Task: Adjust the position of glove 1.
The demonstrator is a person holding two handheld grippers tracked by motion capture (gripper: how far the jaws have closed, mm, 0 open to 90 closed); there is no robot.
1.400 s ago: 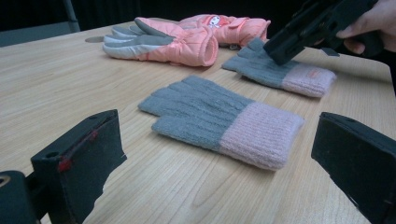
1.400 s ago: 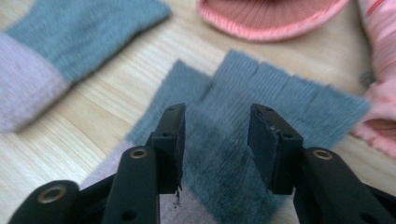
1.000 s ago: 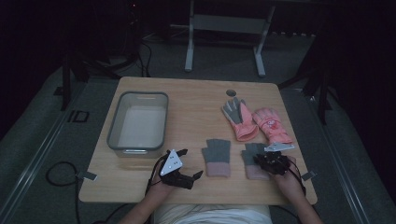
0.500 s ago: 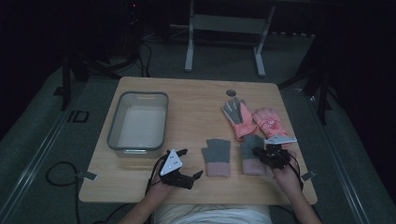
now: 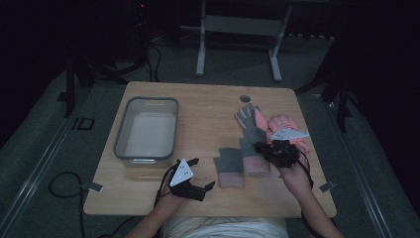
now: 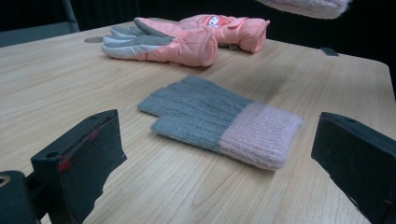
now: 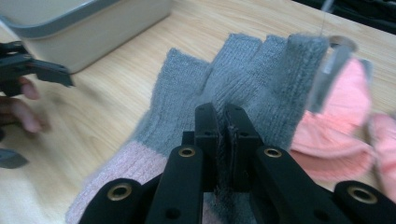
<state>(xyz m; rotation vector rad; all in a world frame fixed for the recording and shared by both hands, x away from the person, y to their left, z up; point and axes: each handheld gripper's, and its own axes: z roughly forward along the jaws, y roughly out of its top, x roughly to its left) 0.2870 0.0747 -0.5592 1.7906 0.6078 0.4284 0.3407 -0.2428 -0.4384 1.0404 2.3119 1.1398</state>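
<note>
Grey-and-pink knit: two short gloves near the table's front edge — one flat on the wood, one in a grip.
Left gripper (image 5: 200,174): resting low at the front edge, jaws spread wide with nothing between them, aimed at the flat glove.
Flat glove (image 6: 219,120): lying untouched just beyond those jaws, pink cuff toward the front.
Right gripper (image 7: 223,122): jaws pinched together on a fold of the lifted glove.
Lifted glove (image 7: 233,84): its cuff shows hanging clear of the wood in the left gripper view, its fingers pointing toward the far side.
Padded gloves (image 5: 277,128): a pink pair lying side by side just behind the right hand, apart from both grippers.
Bin (image 5: 126,130): far left, empty.
Progress: early, by my judgement — nothing is in the bin; one glove is off the table, and three lie waiting.
</note>
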